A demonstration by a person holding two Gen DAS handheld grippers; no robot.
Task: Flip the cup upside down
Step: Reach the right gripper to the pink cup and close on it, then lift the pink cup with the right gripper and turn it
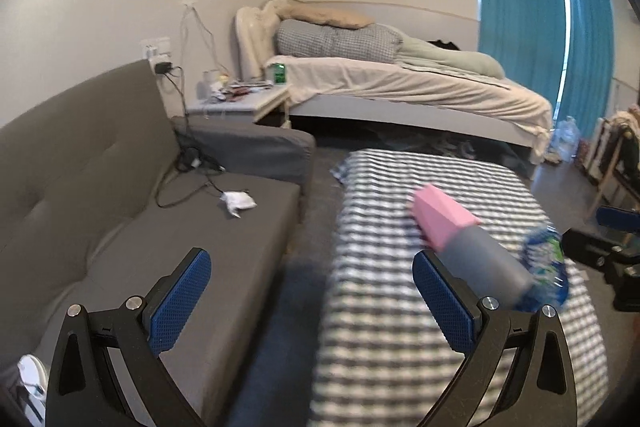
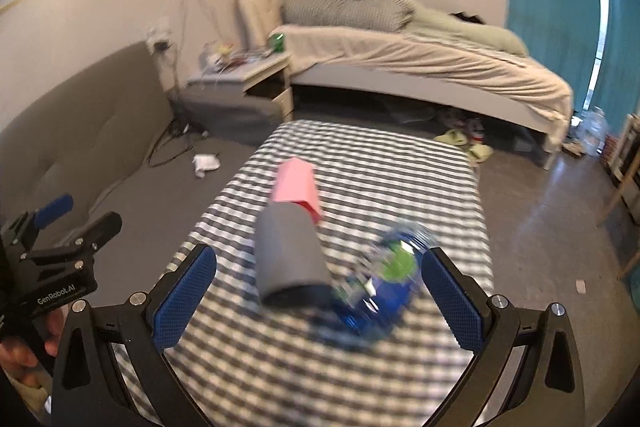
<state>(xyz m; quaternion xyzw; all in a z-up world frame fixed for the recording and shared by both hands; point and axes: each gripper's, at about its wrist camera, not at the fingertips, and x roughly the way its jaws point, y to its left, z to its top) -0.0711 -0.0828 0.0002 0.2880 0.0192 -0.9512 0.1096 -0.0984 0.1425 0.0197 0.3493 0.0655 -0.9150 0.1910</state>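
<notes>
A pink and grey cup (image 2: 291,231) lies on its side on the checked tablecloth (image 2: 360,163), pink end pointing away; it also shows in the left wrist view (image 1: 460,231). A blurred blue plastic bottle (image 2: 380,287) lies next to its grey end, also in the left wrist view (image 1: 546,267). My right gripper (image 2: 318,301) is open and empty, fingers astride the cup's grey end and the bottle, close above them. My left gripper (image 1: 312,301) is open and empty, left of the cup over the table's left edge; it shows in the right wrist view (image 2: 76,219) too.
A grey sofa (image 1: 120,227) with cables and a crumpled white tissue (image 1: 238,203) stands left of the table. A bed (image 1: 400,83) and a cluttered nightstand (image 1: 240,99) lie behind. Teal curtains (image 1: 520,19) hang at the right. Wooden furniture (image 2: 628,163) stands at the far right.
</notes>
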